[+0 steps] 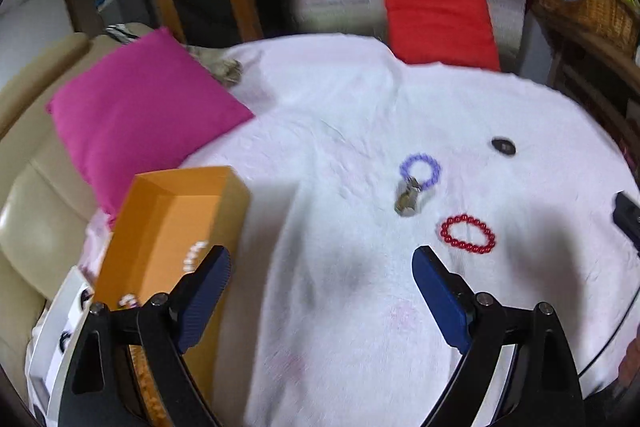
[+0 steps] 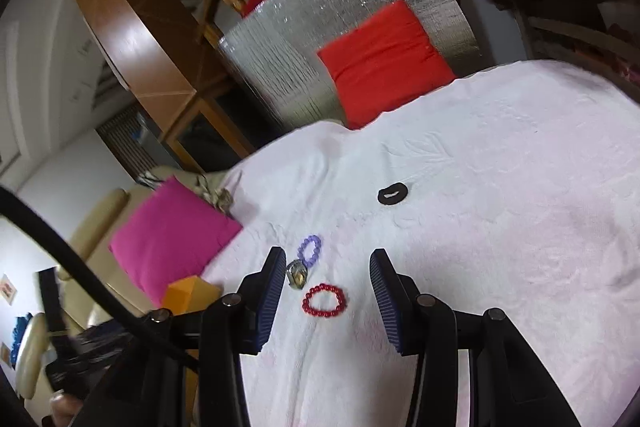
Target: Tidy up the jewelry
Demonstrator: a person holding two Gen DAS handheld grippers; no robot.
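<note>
White bedspread [image 1: 340,99] is covering the bed and carrying everything. Magenta cushion [image 1: 140,115] is lying at its left edge, red cushion [image 1: 438,21] leaning at the far end against a foil-faced panel [image 2: 320,39].

Orange box [image 1: 172,223] is sitting open at the left, just beside the left gripper [image 1: 322,267], likely the drop spot; beaded pieces are showing inside, blurred.

Left gripper is hanging over bare spread, fingers spread wide, holding nothing. Right gripper [image 2: 328,275] is hovering lower, fingers also wide apart and empty, bracketing the red bead bracelet [image 2: 324,300] in the right wrist view, probably lining up for a pick.

Red bead bracelet is lying flat in a closed loop, near the purple bead bracelet [image 2: 309,250]. A metallic charm or pendant [image 2: 297,275] is touching the purple one; attached or just resting, cannot tell. Black ring-shaped item [image 2: 392,193], maybe a hair tie, is lying well apart, farther up the bed.
</note>
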